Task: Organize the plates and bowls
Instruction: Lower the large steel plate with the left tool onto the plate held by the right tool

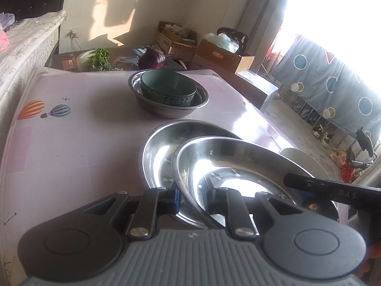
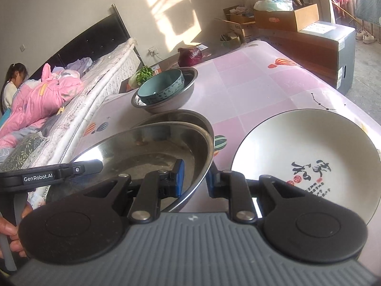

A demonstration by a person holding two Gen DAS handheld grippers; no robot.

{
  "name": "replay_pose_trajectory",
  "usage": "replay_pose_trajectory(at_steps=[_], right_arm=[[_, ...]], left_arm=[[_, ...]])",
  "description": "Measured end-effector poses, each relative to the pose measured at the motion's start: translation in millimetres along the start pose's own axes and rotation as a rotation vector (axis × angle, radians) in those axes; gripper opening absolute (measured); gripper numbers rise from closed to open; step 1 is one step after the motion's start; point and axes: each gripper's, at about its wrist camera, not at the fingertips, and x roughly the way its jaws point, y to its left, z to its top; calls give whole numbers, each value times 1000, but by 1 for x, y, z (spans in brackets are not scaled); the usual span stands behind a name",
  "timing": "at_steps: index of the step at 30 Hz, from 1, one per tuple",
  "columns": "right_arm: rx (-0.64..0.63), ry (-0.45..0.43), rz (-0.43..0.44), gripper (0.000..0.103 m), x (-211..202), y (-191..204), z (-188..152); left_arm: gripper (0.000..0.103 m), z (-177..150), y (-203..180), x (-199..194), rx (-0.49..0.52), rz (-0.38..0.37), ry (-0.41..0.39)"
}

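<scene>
A steel dish [image 1: 238,166] is held by both sets of tongs at once, its rim pinched on opposite sides, tilted and raised over a second steel dish [image 1: 162,147] that lies on the pink-patterned bench [image 1: 71,143]. The left tongs [image 1: 193,201] are clamped on the near rim in the left wrist view, one finger outside the wall and one inside; the right tongs [image 2: 194,181] are likewise closed on the rim's right edge in the right wrist view. The step in hand is judged to be the nesting of the held dish into the one beneath. It would be done well if the dish is levelled first, centred over the lower one, and lowered evenly until the rims meet, with both grips released only once the weight is borne below. A slanted descent could let one edge catch and skate on the steel.

Just to the right, a white ceramic plate [image 2: 309,157] with black calligraphy lies flat on the bench. Farther back, a teal bowl [image 2: 162,85] sits inside a steel basin [image 2: 166,100]. Beyond the bench edge, a red cabbage [image 2: 190,56] and leafy greens [image 1: 95,59] are seen, with cardboard boxes [image 1: 214,52] against the wall.
</scene>
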Motion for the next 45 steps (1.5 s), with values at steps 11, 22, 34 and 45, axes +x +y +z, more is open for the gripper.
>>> replay_pose_trajectory(at_steps=[11, 22, 34, 45], right_arm=[[-6, 31, -8, 21, 29, -6, 10], [-30, 30, -10, 23, 44, -3, 18], [-43, 7, -15, 32, 44, 0, 24], [-27, -16, -24, 41, 27, -2, 19]], left_arm=[[18, 3, 2, 24, 7, 33, 71], [28, 5, 0, 30, 19, 41, 102], [61, 12, -13, 24, 50, 88, 81], [69, 8, -18, 10, 60, 131, 70]])
